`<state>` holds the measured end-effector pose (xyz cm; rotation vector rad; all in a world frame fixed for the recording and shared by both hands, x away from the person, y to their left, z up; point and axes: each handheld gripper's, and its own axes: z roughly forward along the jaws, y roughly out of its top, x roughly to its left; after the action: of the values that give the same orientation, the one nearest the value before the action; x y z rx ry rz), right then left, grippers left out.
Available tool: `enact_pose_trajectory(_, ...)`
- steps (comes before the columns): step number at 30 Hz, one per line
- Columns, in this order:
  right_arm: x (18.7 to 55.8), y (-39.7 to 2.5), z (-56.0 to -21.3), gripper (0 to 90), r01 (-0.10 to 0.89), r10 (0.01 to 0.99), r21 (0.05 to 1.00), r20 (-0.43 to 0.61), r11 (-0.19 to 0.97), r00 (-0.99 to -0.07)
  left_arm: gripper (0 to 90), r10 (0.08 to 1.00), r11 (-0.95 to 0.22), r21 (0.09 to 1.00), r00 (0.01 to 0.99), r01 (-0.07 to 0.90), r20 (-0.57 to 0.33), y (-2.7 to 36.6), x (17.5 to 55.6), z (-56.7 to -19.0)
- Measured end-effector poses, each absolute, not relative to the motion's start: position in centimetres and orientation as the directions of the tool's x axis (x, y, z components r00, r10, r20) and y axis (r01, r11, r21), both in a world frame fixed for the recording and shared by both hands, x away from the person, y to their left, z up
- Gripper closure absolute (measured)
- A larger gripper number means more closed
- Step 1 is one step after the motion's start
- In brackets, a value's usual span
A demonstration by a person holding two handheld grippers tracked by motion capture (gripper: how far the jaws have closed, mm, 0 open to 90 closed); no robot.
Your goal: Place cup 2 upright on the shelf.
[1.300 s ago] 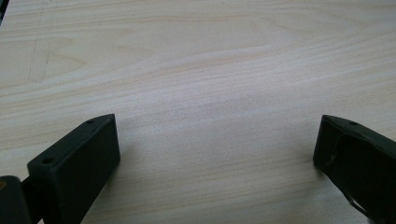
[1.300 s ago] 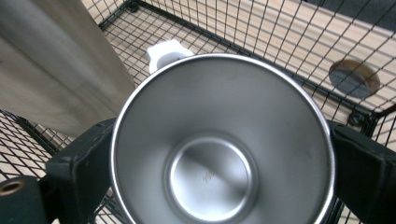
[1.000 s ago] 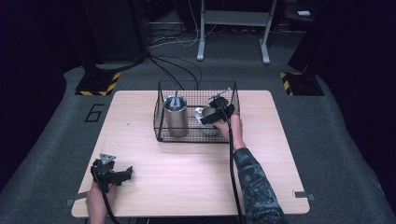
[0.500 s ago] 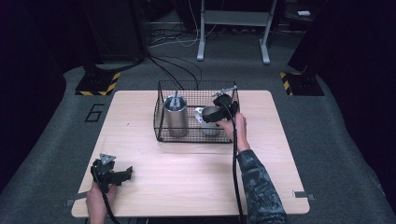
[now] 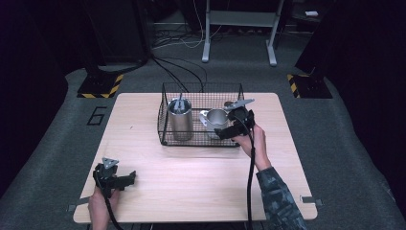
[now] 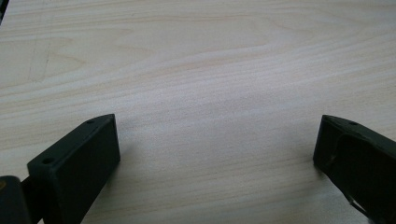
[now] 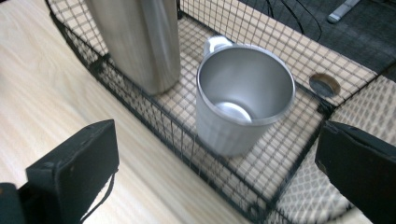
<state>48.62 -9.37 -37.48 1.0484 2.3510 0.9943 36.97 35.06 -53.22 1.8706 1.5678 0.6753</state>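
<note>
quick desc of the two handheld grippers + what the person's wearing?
Both the left gripper and the right gripper are black with blocky black jaws, each topped by a grey three-cornered plate and trailing a black cable. The right forearm wears a camouflage sleeve.

Light wood counter [image 5: 191, 177], rounded corners, pale grain, standing on grey carpet floor [image 5: 344, 143]. Black wire basket [image 5: 165, 122] sits directly on it, toward the far edge, about centred. My left hand-held gripper [image 5: 125, 180] rests at the near-left corner, jaws wide apart over bare wood. Small round hole [image 7: 324, 85] in the counter top seen through the basket mesh, near its far corner. Metal brackets at the near corners.
</note>
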Motion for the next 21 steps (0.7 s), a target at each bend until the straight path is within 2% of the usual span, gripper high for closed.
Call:
enact_pose_trajectory(11,44.7,-14.5,-40.8,0.0,0.52,0.793,0.738,-0.034,0.43,-0.608,0.5,0.985,-0.123,0.723,0.173,0.68,0.005,35.1,37.0,-53.2)
enact_pose_trajectory(21,41.4,-19.3,-47.1,0.0,0.607,0.884,0.718,-0.027,0.341,-0.466,0.5,0.985,-0.122,0.723,0.172,0.68,0.004,35.0,37.0,-53.2)
